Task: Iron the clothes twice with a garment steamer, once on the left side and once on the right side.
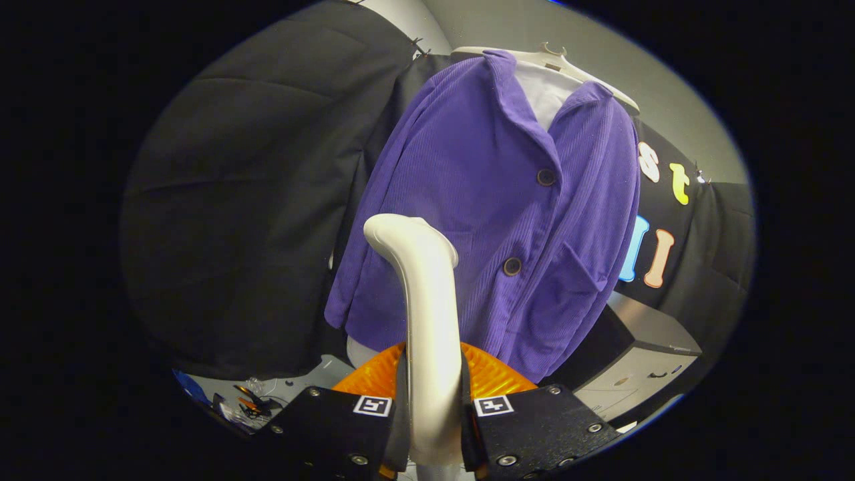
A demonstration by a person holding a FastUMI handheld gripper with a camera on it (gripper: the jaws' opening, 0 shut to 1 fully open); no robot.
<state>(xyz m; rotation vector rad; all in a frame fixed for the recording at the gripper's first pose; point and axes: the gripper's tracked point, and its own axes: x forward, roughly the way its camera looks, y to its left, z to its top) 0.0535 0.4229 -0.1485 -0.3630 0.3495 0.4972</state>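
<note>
A purple corduroy jacket with two dark buttons hangs on a white hanger over a white shirt, straight ahead of me. My gripper is shut on the white handle of the garment steamer, which rises between the fingers and curves forward. The steamer's head sits close to the jacket's lower left panel, just left of the lower button; whether it touches the cloth I cannot tell.
Black cloth walls stand to the left and behind the jacket. A grey cabinet with a drawer sits low at the right. Small loose items lie on a pale surface at lower left.
</note>
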